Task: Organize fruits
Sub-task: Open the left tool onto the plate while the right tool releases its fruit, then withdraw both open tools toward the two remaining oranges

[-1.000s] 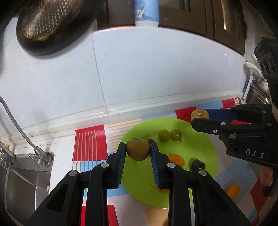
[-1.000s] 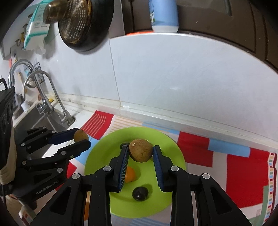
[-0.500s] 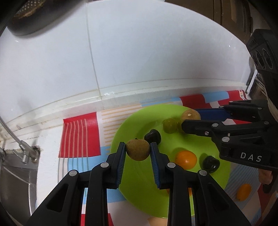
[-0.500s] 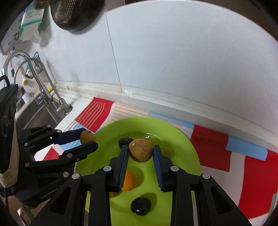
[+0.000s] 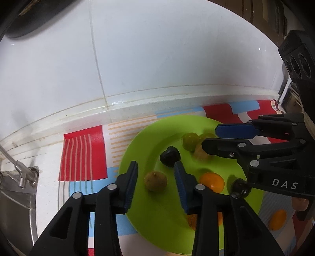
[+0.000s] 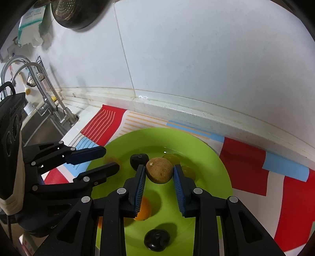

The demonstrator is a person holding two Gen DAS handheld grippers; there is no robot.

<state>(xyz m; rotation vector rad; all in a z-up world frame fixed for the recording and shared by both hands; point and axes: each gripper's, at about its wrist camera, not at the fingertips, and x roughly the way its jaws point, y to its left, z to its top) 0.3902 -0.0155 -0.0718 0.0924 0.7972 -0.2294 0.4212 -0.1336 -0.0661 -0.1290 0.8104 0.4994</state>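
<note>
A green plate [image 5: 149, 141] [image 6: 212, 157] lies on a striped mat. My left gripper [image 5: 155, 167] is open over its left side; a brown longan [image 5: 155, 180] lies on the plate between the fingers, touching neither. My right gripper [image 6: 159, 172] is open too, its fingers a little apart from a second brown longan [image 6: 159, 169] over the plate's middle; in the left wrist view that fruit is a blur [image 5: 200, 152]. On the plate are two dark fruits [image 5: 170, 156] [image 6: 157, 239], two green ones [image 5: 190, 138] and an orange one [image 5: 211, 181].
The white tiled wall [image 5: 157, 59] rises just behind the mat. A sink with taps [image 6: 39, 82] is at the left. An orange fruit [image 5: 277, 219] lies on the mat right of the plate. A dark pan [image 6: 78, 11] hangs on the wall.
Both grippers moved down over the plate and opened. The left longan dropped from the fingers onto the plate; the right fingers have parted from their longan.
</note>
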